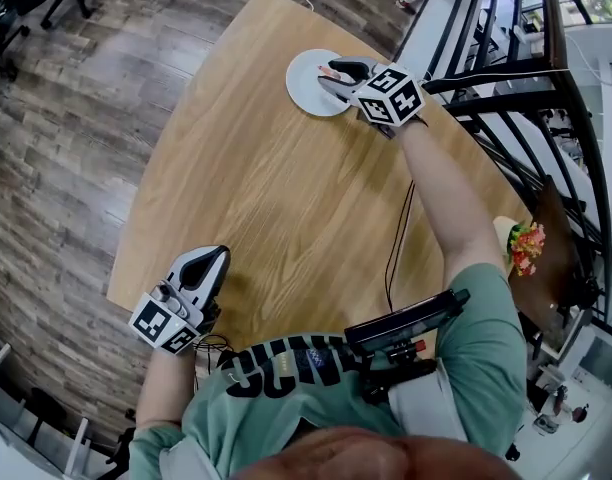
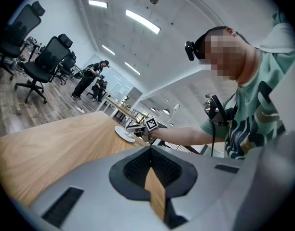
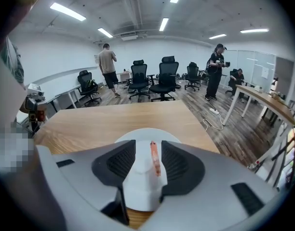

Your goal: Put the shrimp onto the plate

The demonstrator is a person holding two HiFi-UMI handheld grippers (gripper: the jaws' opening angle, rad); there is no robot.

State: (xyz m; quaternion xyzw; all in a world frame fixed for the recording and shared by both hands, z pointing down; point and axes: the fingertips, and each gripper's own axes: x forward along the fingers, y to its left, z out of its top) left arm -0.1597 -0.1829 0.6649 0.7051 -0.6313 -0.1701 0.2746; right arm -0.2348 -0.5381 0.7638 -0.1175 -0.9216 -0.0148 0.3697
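Observation:
A white plate point(image 1: 304, 90) sits at the far end of the wooden table point(image 1: 286, 208). My right gripper point(image 1: 336, 74) hovers just over it, angled down. In the right gripper view its jaws stand open above the plate point(image 3: 140, 136), and the thin orange-pink shrimp point(image 3: 154, 160) hangs between them, close by the right pad point(image 3: 179, 162) and apart from the left one. The shrimp point(image 1: 329, 71) shows as a small pink bit over the plate's right part. My left gripper point(image 1: 212, 260) rests near the table's front-left edge, shut with nothing in it point(image 2: 150, 149).
A black cable point(image 1: 396, 238) runs over the table at the right. Black metal railings point(image 1: 506, 78) stand just past the table's right edge. Office chairs point(image 3: 162, 83) and several people stand across the room.

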